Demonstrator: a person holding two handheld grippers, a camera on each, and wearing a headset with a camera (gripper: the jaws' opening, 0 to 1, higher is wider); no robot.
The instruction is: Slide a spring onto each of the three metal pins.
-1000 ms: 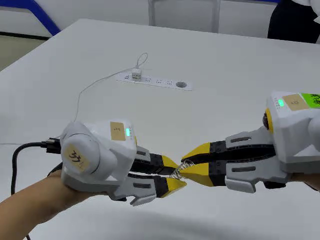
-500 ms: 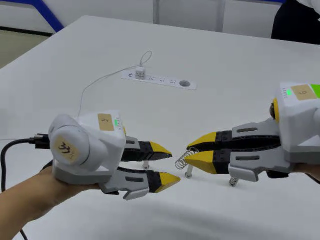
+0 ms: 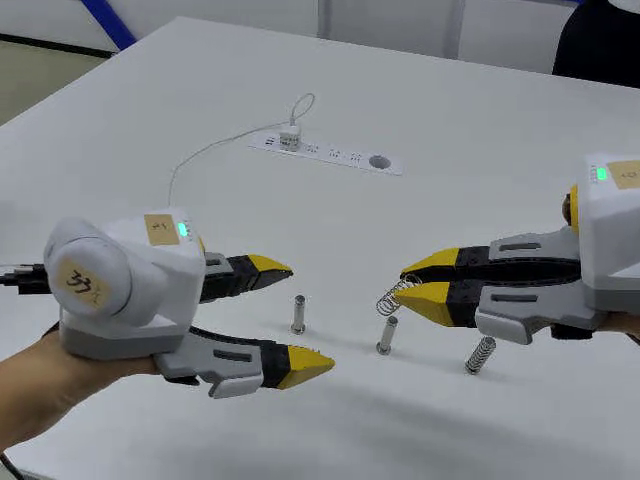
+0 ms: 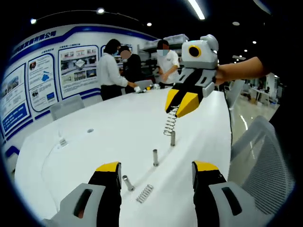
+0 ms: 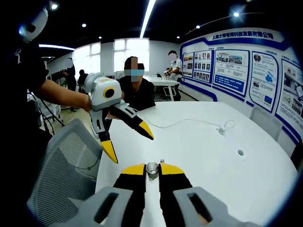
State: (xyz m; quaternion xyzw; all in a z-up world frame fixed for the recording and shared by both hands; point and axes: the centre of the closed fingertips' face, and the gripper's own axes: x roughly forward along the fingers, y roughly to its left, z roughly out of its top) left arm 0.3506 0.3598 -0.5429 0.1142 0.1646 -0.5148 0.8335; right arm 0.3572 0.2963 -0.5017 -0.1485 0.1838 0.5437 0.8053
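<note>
Judged one-third done: right pin appears already fitted, left pin and middle pin stand bare on the table; right gripper jaws pinch a spring just above the middle pin; left gripper jaws wide, empty.

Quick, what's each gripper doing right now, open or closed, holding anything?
Left gripper: open, holding nothing.
Right gripper: closed on a spring.
</note>
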